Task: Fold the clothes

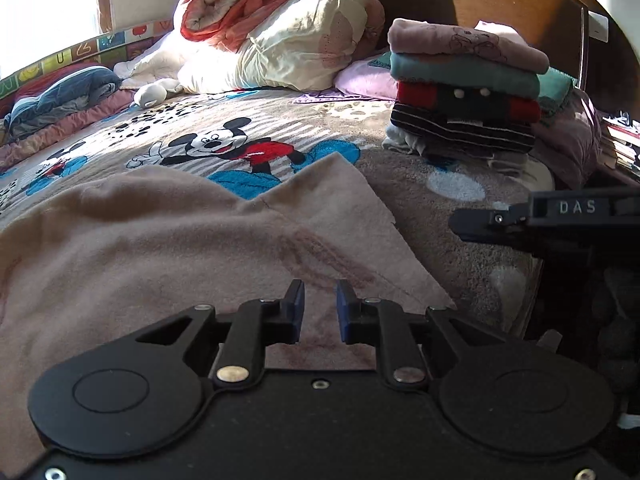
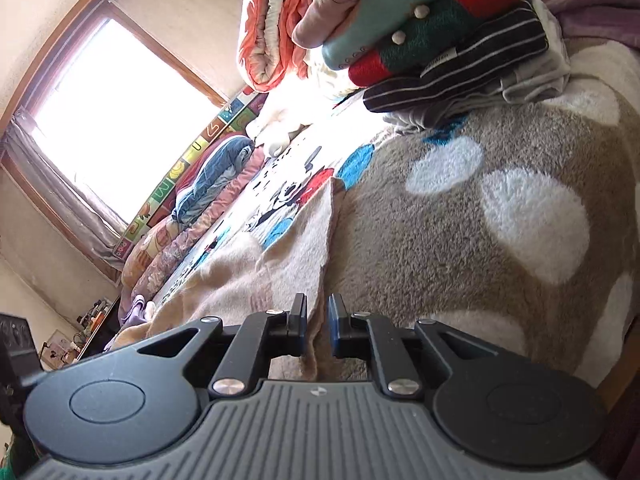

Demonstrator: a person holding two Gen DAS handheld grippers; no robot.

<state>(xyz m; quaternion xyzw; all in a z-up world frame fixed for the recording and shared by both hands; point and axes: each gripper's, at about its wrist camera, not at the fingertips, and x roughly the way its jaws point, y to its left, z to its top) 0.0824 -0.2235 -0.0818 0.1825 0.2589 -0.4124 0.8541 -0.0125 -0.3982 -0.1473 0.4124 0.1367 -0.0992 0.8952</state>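
Note:
A beige-pink fleece garment [image 1: 160, 240] lies spread on the bed in front of me; it also shows in the right wrist view [image 2: 288, 256]. My left gripper [image 1: 320, 304] hovers just over its near part, jaws a little apart and empty. My right gripper [image 2: 318, 318] is tilted sideways at the garment's right edge, jaws slightly apart with the cloth edge lying between or just below them. The right gripper's body shows in the left wrist view [image 1: 560, 216], right of the garment.
A stack of folded clothes [image 1: 464, 92] stands at the back right of the Mickey Mouse blanket [image 1: 224, 144]. Rolled quilts and pillows [image 1: 280, 28] lie at the headboard. More bedding [image 1: 60, 100] lies along the left under a window [image 2: 112, 120].

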